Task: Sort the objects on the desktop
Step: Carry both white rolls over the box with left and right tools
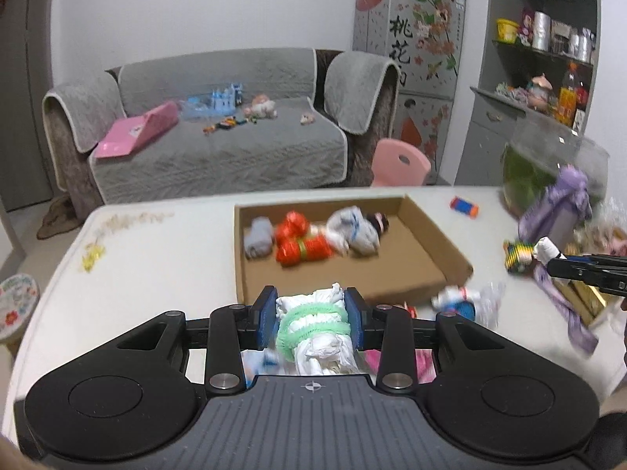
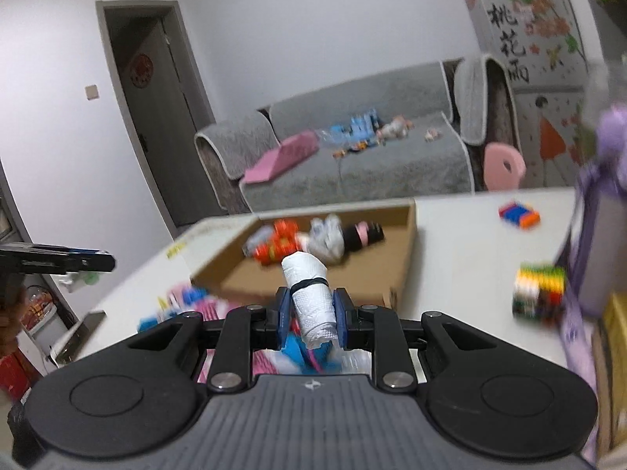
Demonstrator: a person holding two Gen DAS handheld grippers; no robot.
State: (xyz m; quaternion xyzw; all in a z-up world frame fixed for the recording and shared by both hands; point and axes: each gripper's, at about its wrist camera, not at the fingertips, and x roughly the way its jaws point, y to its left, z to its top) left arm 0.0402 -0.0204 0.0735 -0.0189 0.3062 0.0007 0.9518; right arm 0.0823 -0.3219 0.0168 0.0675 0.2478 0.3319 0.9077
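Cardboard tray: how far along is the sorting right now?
Done: several rolled bundles lie in the cardboard tray. In hand: the left gripper is shut on a white bundle with a green band; the right gripper is shut on a white roll with a black band. Left: block toys and small items on the table.

A: Which bundles are shown held?
B: A white bag roll bound with green netting (image 1: 311, 327) is shown clamped upright; a white roll with a black band (image 2: 311, 297) is shown pinched, tilted.
A: And the cardboard tray (image 1: 431, 231)?
B: Grey, red and white bundles are seen lying inside it.
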